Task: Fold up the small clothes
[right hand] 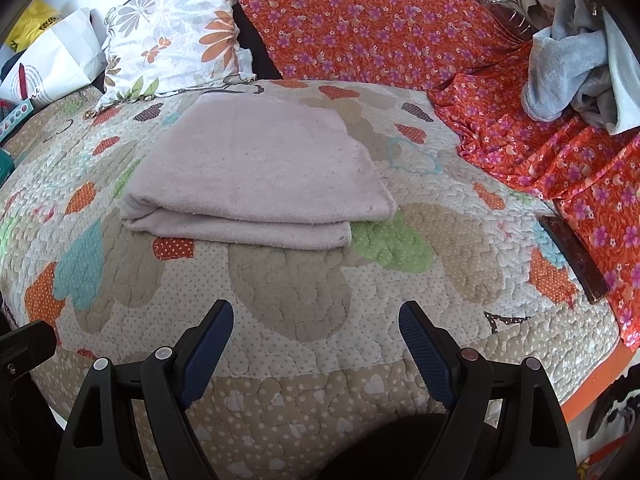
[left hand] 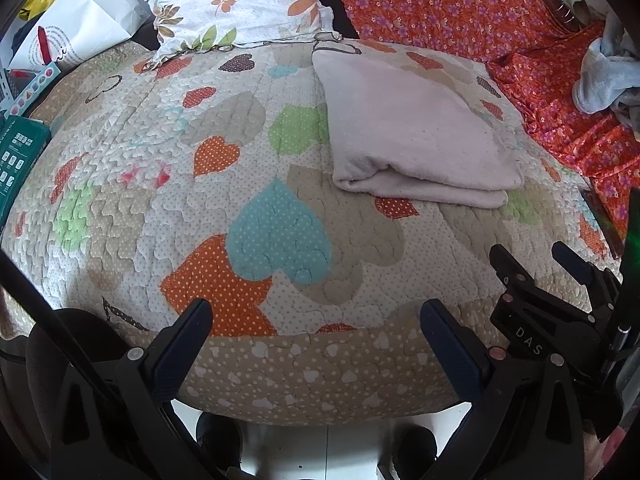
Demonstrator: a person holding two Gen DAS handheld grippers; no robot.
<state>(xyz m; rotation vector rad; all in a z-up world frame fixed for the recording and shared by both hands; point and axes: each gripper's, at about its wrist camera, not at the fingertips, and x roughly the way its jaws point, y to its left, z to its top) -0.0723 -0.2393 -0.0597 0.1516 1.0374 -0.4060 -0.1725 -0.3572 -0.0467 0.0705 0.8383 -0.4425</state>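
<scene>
Both claws empty & spread, left gripper, right gripper; your pink cloth looks folded (edges uneven); a careless snag w/ either finger would unfold it

A folded pale pink cloth is laid flat on the heart-patterned quilt of the bed; the left claw is held spread wide above the quilt's near edge, gripping nothing; the right claw is seen at lower right, its fingers parted; a floral pillow is propped behind.
</scene>
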